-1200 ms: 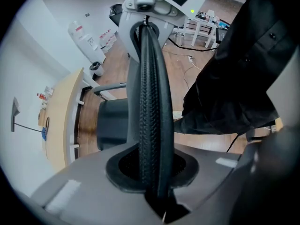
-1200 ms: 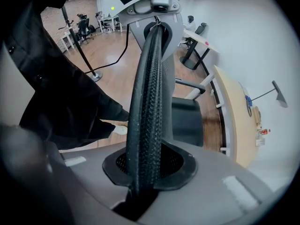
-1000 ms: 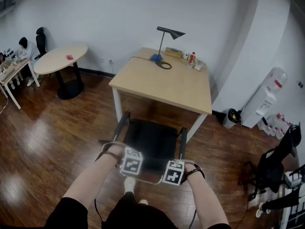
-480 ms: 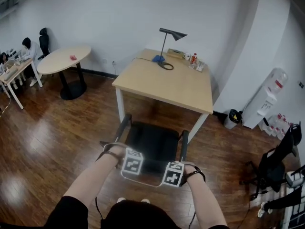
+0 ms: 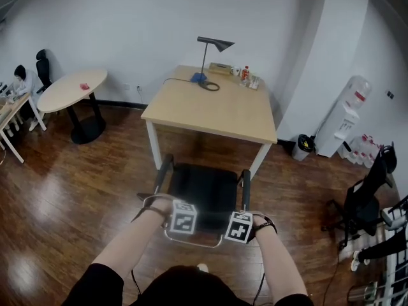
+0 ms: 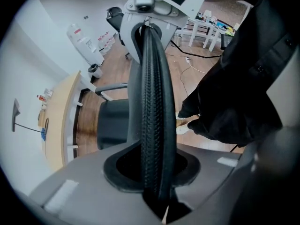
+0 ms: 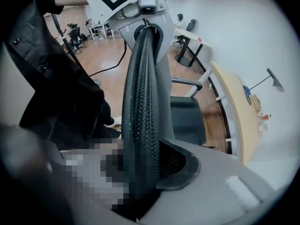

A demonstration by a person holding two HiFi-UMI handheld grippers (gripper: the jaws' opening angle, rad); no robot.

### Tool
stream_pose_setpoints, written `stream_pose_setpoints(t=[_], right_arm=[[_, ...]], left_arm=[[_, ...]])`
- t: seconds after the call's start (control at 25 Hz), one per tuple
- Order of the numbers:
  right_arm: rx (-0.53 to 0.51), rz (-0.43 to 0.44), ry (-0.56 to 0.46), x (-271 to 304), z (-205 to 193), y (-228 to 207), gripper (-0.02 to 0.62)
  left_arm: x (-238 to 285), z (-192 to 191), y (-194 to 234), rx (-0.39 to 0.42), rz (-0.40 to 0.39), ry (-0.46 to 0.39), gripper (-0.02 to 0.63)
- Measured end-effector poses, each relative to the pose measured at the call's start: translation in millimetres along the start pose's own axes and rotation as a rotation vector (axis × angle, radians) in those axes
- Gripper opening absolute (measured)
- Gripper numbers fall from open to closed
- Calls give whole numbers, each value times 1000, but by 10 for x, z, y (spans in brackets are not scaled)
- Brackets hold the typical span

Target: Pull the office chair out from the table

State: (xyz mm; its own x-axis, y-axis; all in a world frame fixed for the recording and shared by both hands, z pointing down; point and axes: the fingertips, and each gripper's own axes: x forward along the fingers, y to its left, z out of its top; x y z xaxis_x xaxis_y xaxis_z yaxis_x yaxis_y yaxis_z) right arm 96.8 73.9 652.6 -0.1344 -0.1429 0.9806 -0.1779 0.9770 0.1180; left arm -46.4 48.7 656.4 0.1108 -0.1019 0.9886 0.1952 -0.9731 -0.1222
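Observation:
The black office chair (image 5: 204, 187) stands clear of the wooden table (image 5: 210, 107), its seat facing the table's front edge. Both grippers point down over the top edge of the chair's backrest (image 6: 152, 102). My left gripper (image 5: 182, 220) straddles that edge, and in the left gripper view a dark gap shows on each side of the mesh rim between the jaws (image 6: 152, 172). My right gripper (image 5: 238, 229) straddles the same rim (image 7: 140, 102) further right, its pad standing slightly off the mesh. Both sets of jaws are opening with the backrest between them.
A lamp (image 5: 213, 43) and small bottles sit at the table's far side. A round table (image 5: 70, 88) is at the left, and a seated person (image 5: 19, 78) at the far left. A water dispenser (image 5: 344, 116), a bin (image 5: 305, 146) and another black chair (image 5: 366, 196) are at the right.
Both grippers stay over the backrest's top edge and have shifted slightly right in the view. The chair keeps about the same place before the table. The head view has drifted a little.

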Motion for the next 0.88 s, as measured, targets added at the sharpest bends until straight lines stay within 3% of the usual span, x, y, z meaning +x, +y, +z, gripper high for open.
stream_pose_setpoints(t=[0.16,0.32,0.48,0.64,0.8,0.88], right_arm=[[0,-67,-10,-7,22,-62,124],[25,-140,-62,-94,39,-159,144],[41,-131,-74,-254,-14,-165,193],[-2,-89,-55,-548,-29,-136,198],[0,-87,-88,-964,26,-253,189],[29,-146,-160,-1192,112,-407,101]], left_arm=[[-9,-18,39,2,11,0,92],[-46,-12,147,5,111,-42,121],[-221,25,186,-62,108,-147,168],[-535,-21,191,-63,92,-196,195],[-971,90,235,-96,73,-335,196],[-1235,151,367,-141,120,-436,196]])
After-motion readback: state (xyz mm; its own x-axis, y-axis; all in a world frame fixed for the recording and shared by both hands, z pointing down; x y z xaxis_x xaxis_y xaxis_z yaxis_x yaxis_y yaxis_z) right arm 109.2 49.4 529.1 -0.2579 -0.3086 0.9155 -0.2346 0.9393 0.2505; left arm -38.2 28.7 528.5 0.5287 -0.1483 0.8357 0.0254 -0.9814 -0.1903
